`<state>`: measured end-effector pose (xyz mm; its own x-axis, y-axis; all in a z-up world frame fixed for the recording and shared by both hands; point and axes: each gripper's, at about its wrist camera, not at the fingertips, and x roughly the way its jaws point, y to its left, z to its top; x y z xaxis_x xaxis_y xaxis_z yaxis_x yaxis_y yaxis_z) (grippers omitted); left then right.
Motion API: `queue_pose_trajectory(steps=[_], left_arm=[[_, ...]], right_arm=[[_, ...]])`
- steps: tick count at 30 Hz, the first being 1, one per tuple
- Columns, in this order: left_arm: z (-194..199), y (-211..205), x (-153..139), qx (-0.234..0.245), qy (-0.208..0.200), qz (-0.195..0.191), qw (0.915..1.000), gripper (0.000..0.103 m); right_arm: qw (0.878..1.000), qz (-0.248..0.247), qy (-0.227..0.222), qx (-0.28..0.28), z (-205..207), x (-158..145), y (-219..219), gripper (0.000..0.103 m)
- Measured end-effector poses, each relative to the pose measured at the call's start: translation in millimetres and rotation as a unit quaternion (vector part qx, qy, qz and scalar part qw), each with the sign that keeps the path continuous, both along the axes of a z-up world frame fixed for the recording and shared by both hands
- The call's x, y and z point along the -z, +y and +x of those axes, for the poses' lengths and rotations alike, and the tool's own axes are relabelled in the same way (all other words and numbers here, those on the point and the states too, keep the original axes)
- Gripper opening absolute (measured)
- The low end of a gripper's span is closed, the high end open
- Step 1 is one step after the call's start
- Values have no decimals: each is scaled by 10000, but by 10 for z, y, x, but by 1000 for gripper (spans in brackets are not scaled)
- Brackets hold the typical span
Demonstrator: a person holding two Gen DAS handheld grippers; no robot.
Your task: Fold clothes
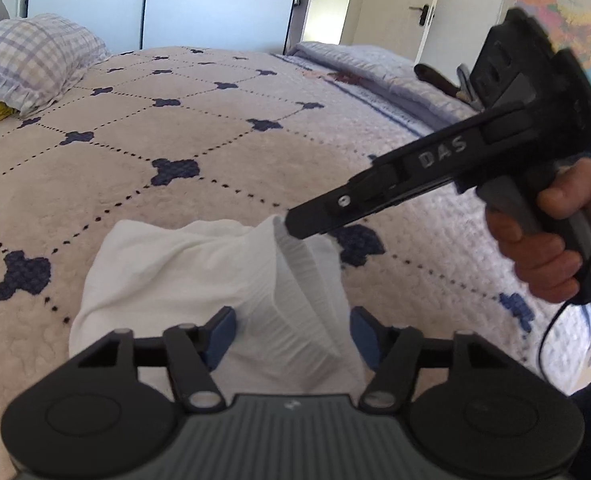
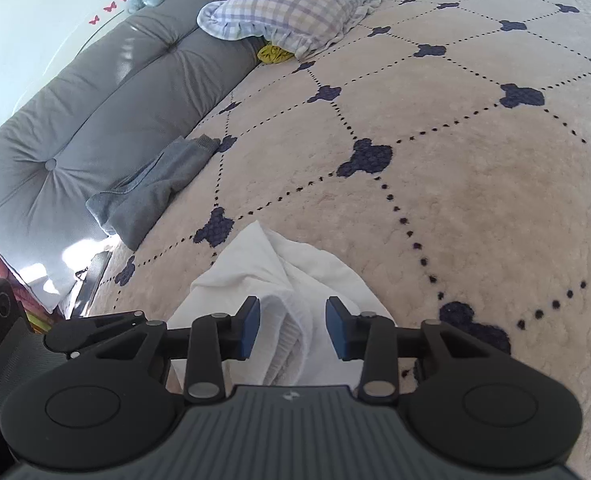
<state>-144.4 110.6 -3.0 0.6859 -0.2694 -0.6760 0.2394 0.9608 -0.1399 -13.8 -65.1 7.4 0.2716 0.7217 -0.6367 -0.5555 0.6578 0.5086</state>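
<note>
Left tool [image 1: 293, 330]: clamped on white garment [image 1: 175, 272] – ribbed hem.
Right tool [image 2: 293, 326]: gripping hem, 6 o'clock.
Risk: hem slips – thin bite.

both tools are matt black plastic. the left gripper [image 1: 291, 332] has blue pads on its fingers [image 1: 221, 330], scissor-like links with silver pivot pins, two round discs and a ribbed grey panel between them. the right gripper [image 2: 292, 329] is built the same. seen from the side, its long black body [image 1: 415, 172] carries raised letters "das" and one silver screw nearer the tip than those letters. behind the letters sits a grey handle in a hand [image 1: 547, 248], with a thin black cable [image 1: 551, 320] trailing below.
</note>
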Motion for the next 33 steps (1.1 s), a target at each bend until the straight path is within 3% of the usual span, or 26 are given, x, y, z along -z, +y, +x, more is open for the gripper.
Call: queue_pose_trajectory(steps=[1,2,3,4,9,12,14,15,16,18,21,26,30,33], left_arm=[[-7,0,18,22,35,46,10000,26],[-44,22,13,51,15,-17,10000,24],[-94,35,-11,128,-51,-67,9999,13],[-152,22,-45,242,-134,0,9996,9],[-315,-116,-128,804,-405,541,9945,9],[-237,-105,-75,881,-253,408,9950,9],[-177,-68,-44,833,-143,189,9962,11],[-173,-45,-32,785,-105,147,9968,12],[-170,-23,-20,735,-69,107,9972,12],[-218,78,-53,616,-153,-33,9980,19],[-253,313,-109,273,-187,-482,9983,19],[-296,355,-72,427,-111,-1173,9921,19],[-282,171,34,621,67,-1054,9925,19],[-301,224,-15,653,74,-1232,9902,24]], right_arm=[[10000,-30,-12,-29,-12,5,-20,41],[10000,-67,-28,-61,-25,9,-39,40],[9998,-117,-95,-109,-41,5,-46,40],[9996,-170,-169,-158,-56,0,-52,38],[9973,-201,-424,-572,-124,11,1,30],[9952,-310,-493,-783,-144,34,141,30],[9925,-546,-712,-833,-162,62,224,23],[9924,-719,-716,-692,-146,88,232,8],[9921,-895,-701,-531,-127,116,235,5],[9948,-838,-553,-189,-95,155,95,5],[9956,-709,-613,-39,-172,129,-58,10],[9964,-204,-703,-418,-311,-72,-114,14],[9980,75,-592,-225,-234,-184,-114,36],[9994,72,-283,-184,-129,-141,-45,37]])
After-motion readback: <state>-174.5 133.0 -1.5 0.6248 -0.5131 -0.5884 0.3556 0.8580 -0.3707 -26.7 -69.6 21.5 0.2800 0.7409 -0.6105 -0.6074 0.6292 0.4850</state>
